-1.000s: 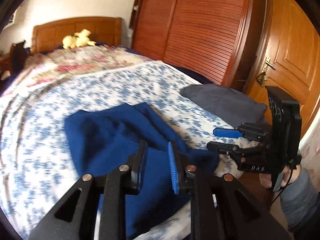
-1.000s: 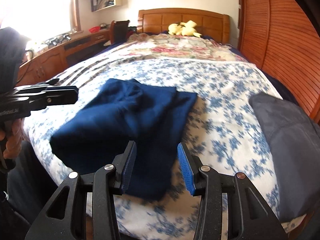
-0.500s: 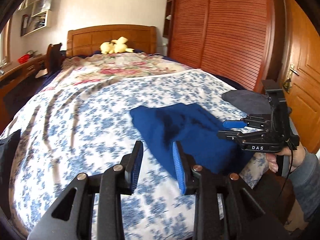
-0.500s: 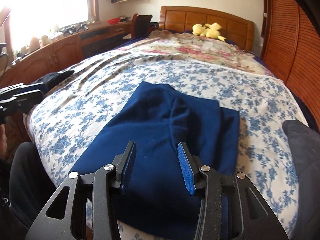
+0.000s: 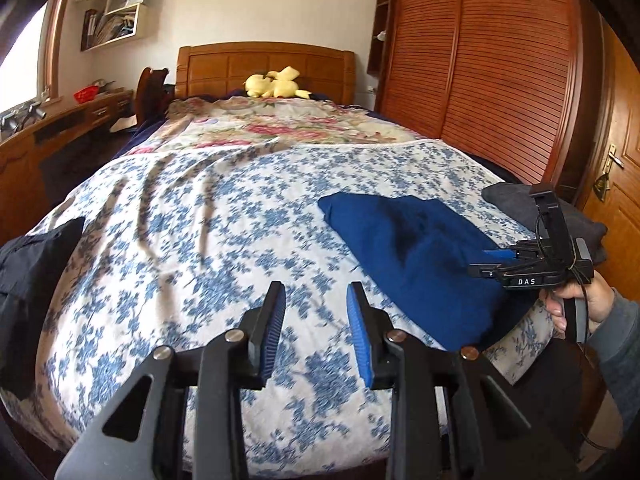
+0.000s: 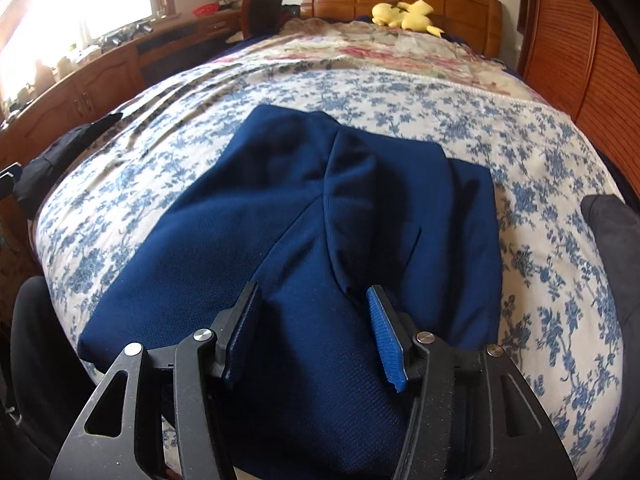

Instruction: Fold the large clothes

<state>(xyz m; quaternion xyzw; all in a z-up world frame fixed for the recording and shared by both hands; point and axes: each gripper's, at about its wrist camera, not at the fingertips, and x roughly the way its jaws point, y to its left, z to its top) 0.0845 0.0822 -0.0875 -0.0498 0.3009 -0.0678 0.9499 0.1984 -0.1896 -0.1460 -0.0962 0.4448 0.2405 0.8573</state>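
Left and right wrist views of the bed. My left gripper [image 5: 316,320] hangs over the near edge of the flowered bedspread [image 5: 208,240], its two blue-padded fingers [image 5: 274,322] spread apart with nothing between them; ahead of it a broad stretch of bare, lightly creased bedspread runs toward the headboard [image 5: 266,62]. The bed is bounded by a louvred wardrobe [image 5: 484,64] on one side and a wooden desk [image 6: 80,84] under the window on the other. One blue garment [image 6: 320,240] lies folded in layers near the foot of the bed, its near edge reaching the bedspread's front edge and its far corner pointing toward the headboard. Counted: one blue garment, one dark grey garment [image 5: 520,204] at the bed's wardrobe-side corner, one black garment [image 5: 32,256] draped at the opposite edge, one yellow plush toy [image 5: 276,86] by the headboard, two grippers. My right gripper [image 6: 314,330] sits low over the blue garment, fingers [image 6: 386,330] spread, the cloth passing beneath and between them but not pinched; whether the pads touch it I cannot tell. In the left view the right gripper [image 5: 496,262] appears side-on at the garment's edge, held by a hand [image 5: 580,300].
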